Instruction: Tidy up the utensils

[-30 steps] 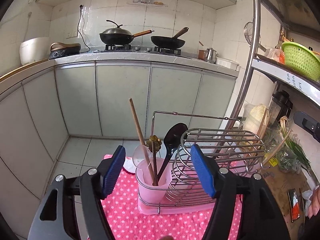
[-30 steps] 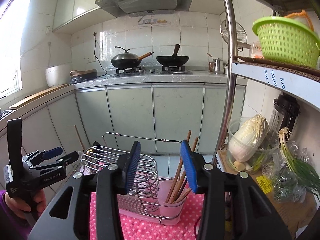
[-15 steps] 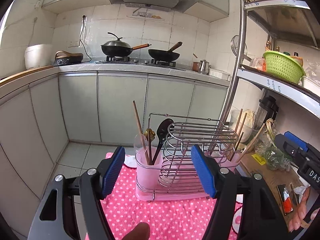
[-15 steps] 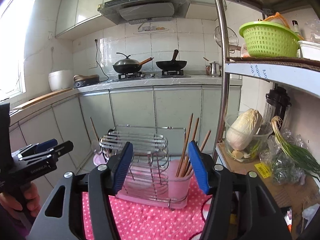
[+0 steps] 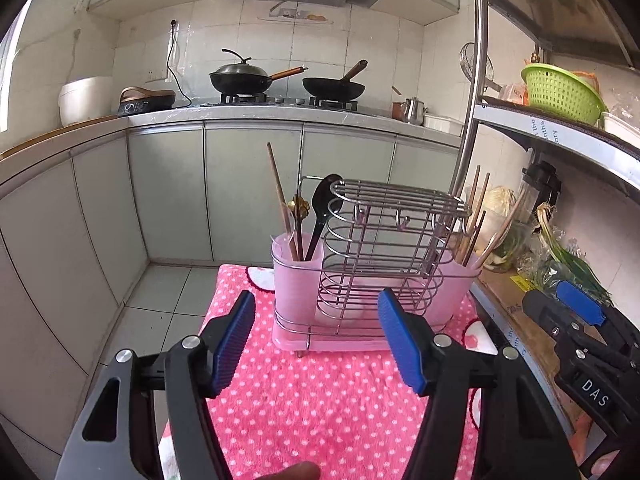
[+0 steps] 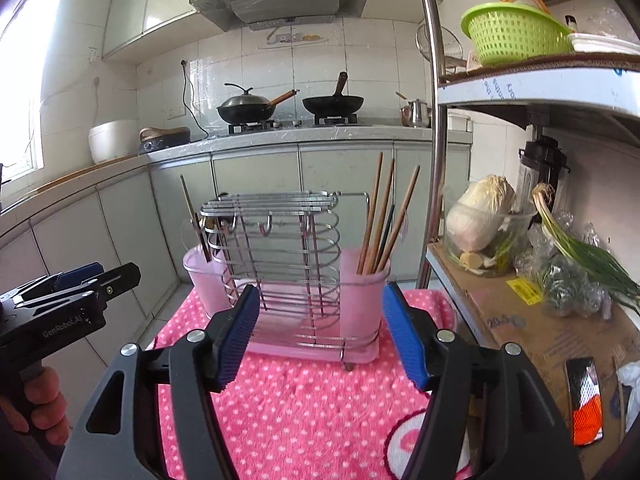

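- Kitchen backdrop: grey-green cabinets [image 5: 240,192] under the far counter, lidded wok [image 6: 246,107] and open wok [image 6: 333,103] on the stove.
- Steel shelf rack [image 6: 536,84] on the right, green colander basket [image 6: 514,36] on top; printing along the shelf edge is mirrored/partial, unreadable.
- Desk covered by a pink polka-dot towel [image 5: 320,404]; utensil holder [image 5: 372,264] stands on it near the far edge: wire rack in the middle, pink plastic cup at each end.
- Left cup [image 5: 298,276]: black spoon [image 5: 322,208], a wooden chopstick [image 5: 278,184], a gold-topped utensil. Right cup [image 6: 364,296]: bundle of wooden chopsticks [image 6: 380,216], upright, leaning slightly.
- Left gripper [image 5: 316,344]: jaws released, wide apart, nothing between them; well short of the holder. Body reads "GenRoboLAI" or similar in the right wrist view, last letters uncertain.
- Right gripper [image 6: 316,332]: jaws opening, nothing gripped; right cup only lines up in the gap behind them. Body shows "DAS" in the left wrist view.
- Cardboard-lined lower shelf [image 6: 520,320]: napa cabbage [image 6: 478,212] in a clear bowl, green onions [image 6: 580,248], yellow label too small to read.
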`<state>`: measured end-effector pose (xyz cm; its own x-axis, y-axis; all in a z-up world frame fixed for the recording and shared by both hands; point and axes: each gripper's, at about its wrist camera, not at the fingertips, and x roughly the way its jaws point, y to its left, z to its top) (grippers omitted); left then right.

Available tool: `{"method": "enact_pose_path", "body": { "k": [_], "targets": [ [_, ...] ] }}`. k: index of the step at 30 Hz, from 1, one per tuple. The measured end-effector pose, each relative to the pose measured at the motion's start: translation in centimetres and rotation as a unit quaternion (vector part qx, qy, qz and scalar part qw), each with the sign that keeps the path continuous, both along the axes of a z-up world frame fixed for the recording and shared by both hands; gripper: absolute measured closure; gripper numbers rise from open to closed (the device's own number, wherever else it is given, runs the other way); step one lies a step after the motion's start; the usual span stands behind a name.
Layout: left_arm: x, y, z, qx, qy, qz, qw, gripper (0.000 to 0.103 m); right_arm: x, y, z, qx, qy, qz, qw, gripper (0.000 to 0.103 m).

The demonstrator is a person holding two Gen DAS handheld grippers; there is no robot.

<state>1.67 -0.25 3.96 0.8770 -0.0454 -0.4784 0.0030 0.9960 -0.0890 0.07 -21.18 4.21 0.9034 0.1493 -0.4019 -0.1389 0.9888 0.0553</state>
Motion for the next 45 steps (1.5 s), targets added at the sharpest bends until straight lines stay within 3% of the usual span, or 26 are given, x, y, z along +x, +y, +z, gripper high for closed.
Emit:
{"method": "enact_pose_path", "body": {
  "k": [13, 45],
  "targets": [
    [0.2, 0.0, -2.7, 0.006, 0.031, 0.0, 0.9995, 0.046, 0.2, 0.5, -2.6, -0.005, 0.029, -0.003, 1.0, 0.038],
    [0.2, -0.4, -2.7, 0.012, 0.025, -0.009, 0.9996, 0.047, 0.5, 1.0, -3.0, -0.011, 0.034, 0.0, 0.999, 0.038]
  ]
}}
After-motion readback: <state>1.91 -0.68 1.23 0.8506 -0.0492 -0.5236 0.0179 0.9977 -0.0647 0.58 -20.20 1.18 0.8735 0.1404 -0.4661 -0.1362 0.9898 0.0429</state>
